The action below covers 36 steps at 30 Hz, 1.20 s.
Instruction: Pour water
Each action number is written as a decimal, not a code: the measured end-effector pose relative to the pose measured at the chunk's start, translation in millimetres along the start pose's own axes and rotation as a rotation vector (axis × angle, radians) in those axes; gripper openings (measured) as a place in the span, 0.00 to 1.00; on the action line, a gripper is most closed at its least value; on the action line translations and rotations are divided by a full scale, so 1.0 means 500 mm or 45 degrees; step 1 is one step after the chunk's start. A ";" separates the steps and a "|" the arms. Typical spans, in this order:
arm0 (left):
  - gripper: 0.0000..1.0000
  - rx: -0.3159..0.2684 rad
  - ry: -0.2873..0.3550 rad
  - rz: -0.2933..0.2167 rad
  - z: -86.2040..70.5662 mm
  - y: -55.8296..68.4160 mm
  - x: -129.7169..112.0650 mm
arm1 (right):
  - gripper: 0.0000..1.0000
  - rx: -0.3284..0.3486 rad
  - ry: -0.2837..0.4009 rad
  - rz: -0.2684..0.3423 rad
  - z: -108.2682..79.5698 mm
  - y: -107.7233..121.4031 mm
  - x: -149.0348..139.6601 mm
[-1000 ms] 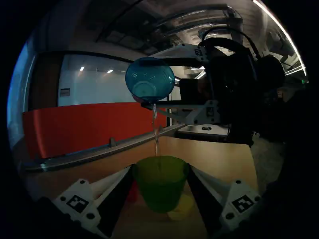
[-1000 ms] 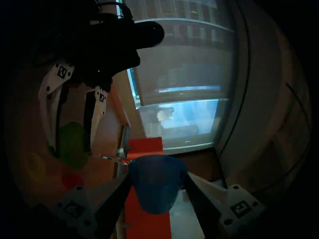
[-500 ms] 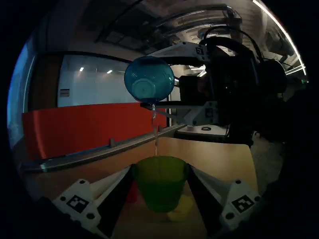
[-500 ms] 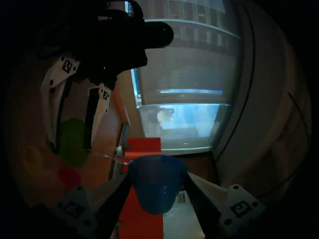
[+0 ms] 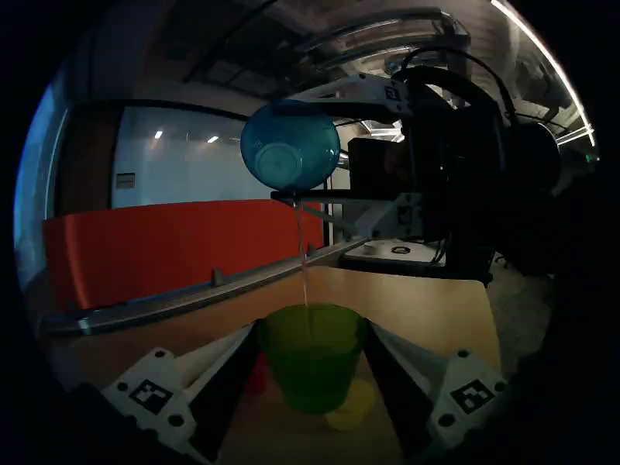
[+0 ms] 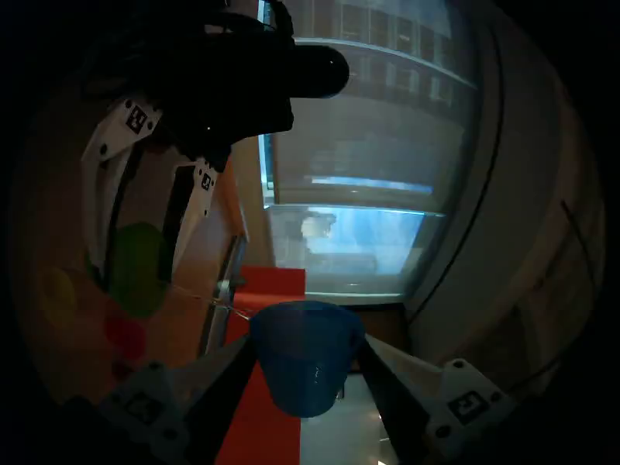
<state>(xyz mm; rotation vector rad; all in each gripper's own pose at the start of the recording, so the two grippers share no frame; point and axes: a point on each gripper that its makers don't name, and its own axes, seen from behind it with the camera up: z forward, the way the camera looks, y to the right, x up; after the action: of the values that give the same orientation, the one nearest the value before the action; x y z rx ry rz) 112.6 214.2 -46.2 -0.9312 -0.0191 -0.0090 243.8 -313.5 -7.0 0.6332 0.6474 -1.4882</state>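
The left gripper (image 5: 312,337) holds a green cup (image 5: 312,368). Its two fingers press on the cup's left and right sides. The green cup stands upright, near the camera and low in the left gripper view. It is just above the tabletop (image 5: 434,302), which is light brown wood.

The right gripper (image 6: 306,345) holds a blue cup (image 6: 304,372), with one finger on each side of it. In the left gripper view the blue cup is high up, right over the green cup. It is tipped on its side, so its round bottom faces the camera.

A thin line of water (image 5: 301,248) runs from the lip of the blue cup straight down into the green cup.

Under the green cup there is a yellow round spot (image 5: 349,407) to the right and a red round spot (image 5: 257,378) to the left. They are blurry, so they may be flat mats or marks on the tabletop.

Far behind the tabletop stands a long orange wall (image 5: 155,248), with a grey rail along its bottom edge. The room is dim.
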 end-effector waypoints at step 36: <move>0.89 0.010 0.001 -0.005 0.003 -0.007 0.003 | 0.90 -0.003 0.009 0.188 -0.006 -0.008 -0.010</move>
<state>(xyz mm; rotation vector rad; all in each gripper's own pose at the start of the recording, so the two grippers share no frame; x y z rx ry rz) 113.9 213.1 -42.3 -0.9236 -0.0201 -0.0130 239.7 -308.0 -5.5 0.6702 0.5952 -1.3484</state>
